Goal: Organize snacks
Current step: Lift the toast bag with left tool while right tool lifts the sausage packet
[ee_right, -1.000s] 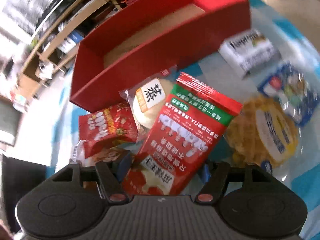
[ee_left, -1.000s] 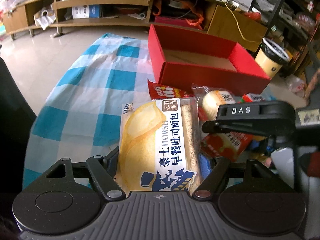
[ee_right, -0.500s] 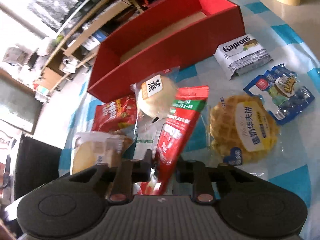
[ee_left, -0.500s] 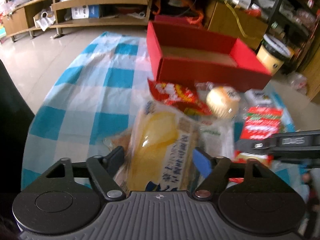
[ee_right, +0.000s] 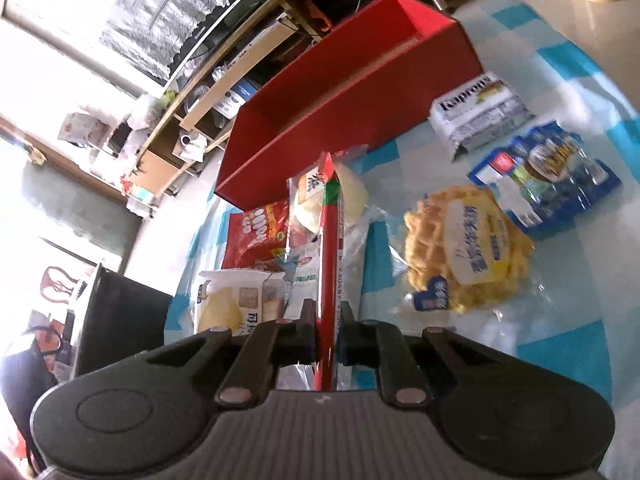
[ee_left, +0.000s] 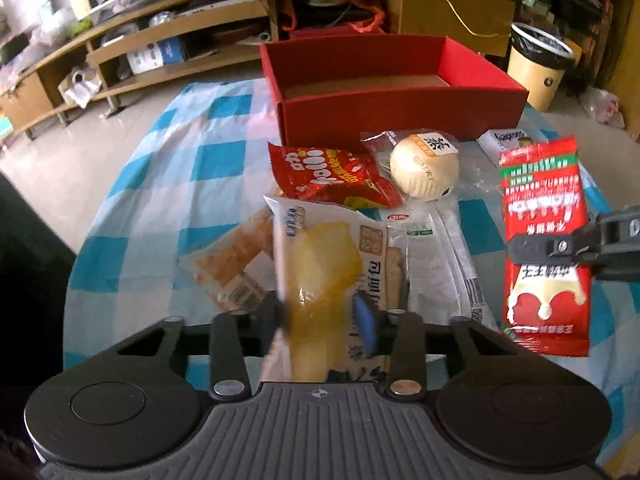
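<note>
My left gripper (ee_left: 320, 320) is closing on a yellow toast bread pack (ee_left: 320, 248). Both pads press its lower end, and the pack stands tilted on the checked cloth (ee_left: 180, 184). My right gripper (ee_right: 328, 332) is shut on a red milk-candy packet (ee_right: 330, 240), held edge-on above the snack pile. In the left wrist view that packet (ee_left: 544, 240) hangs at the right with a black finger (ee_left: 560, 246) across it. An open red box (ee_left: 400, 112) with a bare brown floor stands behind the pile, and its long side wall (ee_right: 352, 92) shows in the right wrist view.
A round bun (ee_left: 424, 168), a red snack bag (ee_left: 332, 176), a clear biscuit pack (ee_left: 232, 264) and a white-green pack (ee_left: 432, 248) lie by the bread. Further right lie a waffle (ee_right: 468, 248), a white Kaprons pack (ee_right: 480, 112) and a blue pack (ee_right: 548, 176). A yellow bin (ee_left: 540, 64) stands past the table.
The left jaws came in from wide apart onto the bread pack, which tipped up from lying flat. The right jaws shut on the red packet, lifted it and turned it edge-on.
</note>
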Motion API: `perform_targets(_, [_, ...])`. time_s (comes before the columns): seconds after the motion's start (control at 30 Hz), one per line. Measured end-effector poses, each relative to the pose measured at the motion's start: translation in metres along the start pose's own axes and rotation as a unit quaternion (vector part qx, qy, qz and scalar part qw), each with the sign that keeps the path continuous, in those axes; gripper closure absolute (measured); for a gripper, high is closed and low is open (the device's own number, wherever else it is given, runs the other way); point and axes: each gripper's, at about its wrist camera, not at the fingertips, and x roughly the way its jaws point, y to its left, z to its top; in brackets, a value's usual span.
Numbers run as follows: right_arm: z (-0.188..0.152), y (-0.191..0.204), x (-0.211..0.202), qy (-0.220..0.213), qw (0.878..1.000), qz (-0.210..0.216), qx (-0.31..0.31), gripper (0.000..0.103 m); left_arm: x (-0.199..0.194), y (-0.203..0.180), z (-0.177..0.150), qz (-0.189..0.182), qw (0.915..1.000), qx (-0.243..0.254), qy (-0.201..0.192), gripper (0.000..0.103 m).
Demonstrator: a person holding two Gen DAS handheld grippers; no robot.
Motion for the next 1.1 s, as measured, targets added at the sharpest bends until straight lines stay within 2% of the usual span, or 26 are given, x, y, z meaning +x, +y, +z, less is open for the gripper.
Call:
perform_targets(0.03, [-0.001, -0.003, 0.0, 0.0, 1.0, 0.007, 0.004, 0.093, -0.003, 0.002, 0.001, 0.001, 1.0, -0.007, 0.001, 0.072])
perform_targets(0.07, [-0.002, -0.005, -0.001, 0.001, 1.0, 0.014, 0.008, 0.092, -0.006, 0.003, 0.002, 0.004, 0.9999, -0.01, 0.003, 0.085])
perform_targets(0.1, [-0.001, -0.005, 0.0, 0.001, 1.0, 0.02, 0.008, 0.093, -0.008, 0.004, 0.003, 0.006, 0.9999, -0.011, 0.007, 0.093])
perform_targets(0.17, [0.002, -0.005, -0.001, -0.002, 1.0, 0.03, 0.004, 0.093, -0.012, 0.005, 0.004, 0.0, 0.9997, -0.018, 0.015, 0.094])
perform_targets(0.23, [0.003, -0.004, -0.004, -0.001, 0.999, 0.041, 0.0, 0.093, -0.012, 0.0, 0.004, -0.028, 0.9992, -0.018, 0.024, 0.09])
perform_targets(0.27, [0.003, -0.004, -0.006, -0.002, 0.999, 0.046, -0.001, 0.092, -0.009, -0.002, 0.002, -0.037, 0.9987, -0.018, 0.032, 0.085])
perform_targets(0.37, [0.002, -0.005, -0.005, -0.001, 0.999, 0.048, 0.001, 0.092, 0.007, -0.009, -0.002, -0.072, 0.9951, -0.018, 0.064, 0.053])
perform_targets(0.4, [0.002, -0.007, -0.004, 0.002, 0.999, 0.045, 0.002, 0.092, 0.01, -0.011, -0.003, -0.065, 0.9951, -0.018, 0.072, 0.034])
perform_targets(0.47, [0.001, -0.012, -0.001, 0.01, 0.999, 0.04, 0.008, 0.092, 0.016, -0.015, -0.007, -0.05, 0.9952, -0.02, 0.081, 0.014])
perform_targets(0.6, [0.001, -0.017, 0.003, 0.015, 0.999, 0.036, 0.01, 0.092, 0.022, -0.032, -0.008, -0.035, 0.9954, -0.017, 0.087, 0.01])
perform_targets(0.67, [0.003, -0.017, 0.001, 0.012, 0.999, 0.038, 0.008, 0.092, 0.026, -0.049, -0.008, -0.01, 0.9958, 0.007, 0.091, 0.007])
perform_targets(0.7, [0.003, -0.017, -0.001, 0.01, 0.999, 0.038, 0.007, 0.092, 0.027, -0.055, -0.007, 0.005, 0.9958, 0.016, 0.09, 0.001])
perform_targets(0.77, [0.004, -0.02, -0.005, 0.006, 0.999, 0.04, 0.01, 0.092, 0.034, -0.067, -0.005, 0.034, 0.995, 0.02, 0.091, 0.0])
perform_targets(0.8, [0.004, -0.021, -0.007, 0.006, 0.999, 0.042, 0.011, 0.092, 0.039, -0.069, -0.005, 0.039, 0.9944, 0.017, 0.097, 0.004])
perform_targets(0.87, [0.005, -0.023, -0.01, 0.0, 0.999, 0.035, 0.008, 0.091, 0.045, -0.074, -0.007, 0.046, 0.9935, 0.014, 0.103, 0.007])
perform_targets(0.93, [0.006, -0.027, -0.012, 0.001, 1.0, 0.026, 0.007, 0.092, 0.038, -0.075, -0.01, 0.04, 0.9936, 0.02, 0.103, 0.016])
perform_targets(1.0, [0.008, -0.03, -0.013, 0.004, 1.0, 0.022, 0.009, 0.092, 0.03, -0.073, -0.013, 0.051, 0.9924, 0.033, 0.107, 0.024])
perform_targets(1.1, [0.01, -0.029, -0.016, 0.001, 1.0, 0.023, 0.005, 0.092, 0.019, -0.068, -0.017, 0.053, 0.9921, 0.037, 0.108, 0.026])
